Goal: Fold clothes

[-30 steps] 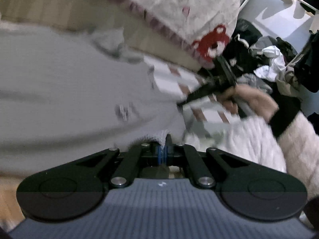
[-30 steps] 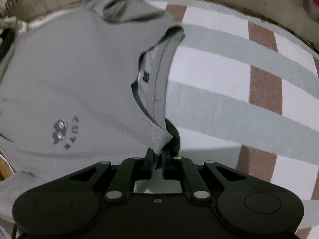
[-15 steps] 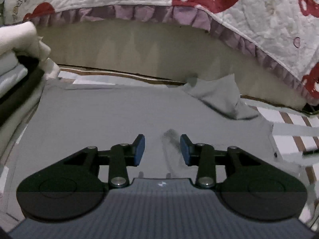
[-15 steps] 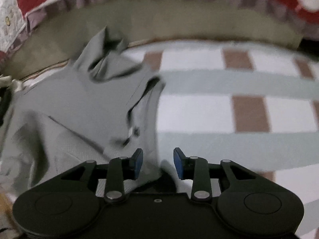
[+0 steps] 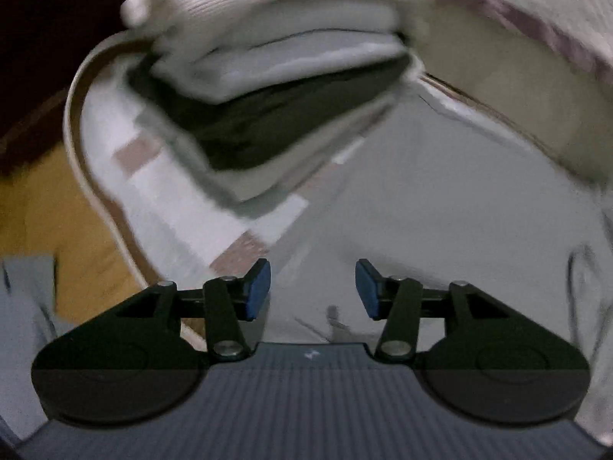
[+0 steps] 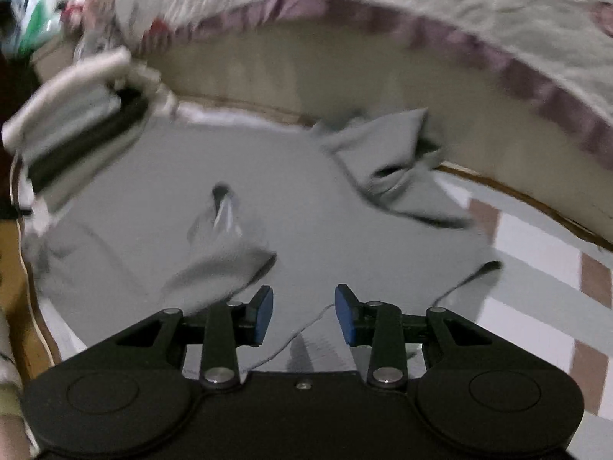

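Note:
A grey shirt (image 6: pixel 291 207) lies spread on the checked cover, with a rumpled sleeve (image 6: pixel 398 165) at the far right and a raised fold (image 6: pixel 222 257) near the front. My right gripper (image 6: pixel 304 314) hovers over its near edge; its jaws are opening and hold nothing. In the left wrist view the grey shirt (image 5: pixel 440 211) fills the right side. My left gripper (image 5: pixel 313 287) hangs above its edge, jaws opening, nothing between them. A stack of folded clothes (image 5: pixel 276 76), white over black, sits just beyond it.
The folded stack (image 6: pixel 76 115) also shows at the far left of the right wrist view. A quilt with red prints and a purple frill (image 6: pixel 421 23) hangs along the back. The checked cover (image 6: pixel 536 253) lies bare at right. A wooden floor (image 5: pixel 46 207) shows past the cover's left edge.
Both grippers let go of the grey shirt and opened. The left one swung left toward the folded stack. The right one drew back, and the shirt now lies flat.

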{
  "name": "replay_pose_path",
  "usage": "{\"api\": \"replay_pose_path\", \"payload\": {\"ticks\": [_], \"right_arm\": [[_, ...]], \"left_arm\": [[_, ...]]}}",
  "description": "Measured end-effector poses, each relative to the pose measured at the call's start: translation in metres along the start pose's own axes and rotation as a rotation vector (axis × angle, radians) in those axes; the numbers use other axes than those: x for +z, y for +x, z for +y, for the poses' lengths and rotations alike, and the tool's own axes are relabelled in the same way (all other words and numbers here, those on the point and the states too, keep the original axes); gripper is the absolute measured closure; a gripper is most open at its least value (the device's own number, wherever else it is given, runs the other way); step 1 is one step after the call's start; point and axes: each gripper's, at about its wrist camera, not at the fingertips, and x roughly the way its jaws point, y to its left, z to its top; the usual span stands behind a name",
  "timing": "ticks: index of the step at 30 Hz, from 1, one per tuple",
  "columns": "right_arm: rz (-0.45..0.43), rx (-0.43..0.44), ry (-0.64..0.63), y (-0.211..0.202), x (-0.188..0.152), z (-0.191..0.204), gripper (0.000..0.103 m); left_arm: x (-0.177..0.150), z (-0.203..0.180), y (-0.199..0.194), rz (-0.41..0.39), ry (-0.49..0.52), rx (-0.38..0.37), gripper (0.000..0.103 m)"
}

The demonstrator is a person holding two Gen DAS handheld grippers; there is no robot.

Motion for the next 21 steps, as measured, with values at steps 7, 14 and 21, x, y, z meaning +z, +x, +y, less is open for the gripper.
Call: {"api": "replay_pose_path", "payload": {"ticks": [7, 14, 21], "right_arm": [[0.039, 0.178, 0.285, 0.008, 0.001, 0.004, 0.054], [0.036, 0.175, 0.418, 0.023, 0.005, 0.027, 0.037], [0.084, 0.166, 0.489, 0.06, 0.001, 0.039, 0.037]], "left_arm": [[0.003, 0.023, 0.022, 0.091, -0.149, -0.025, 0.044], [-0.011, 0.007, 0.05, 0.195, -0.106, 0.001, 0.035], [-0.019, 0.012, 0.068, 0.262, -0.182, -0.043, 0.039]]}}
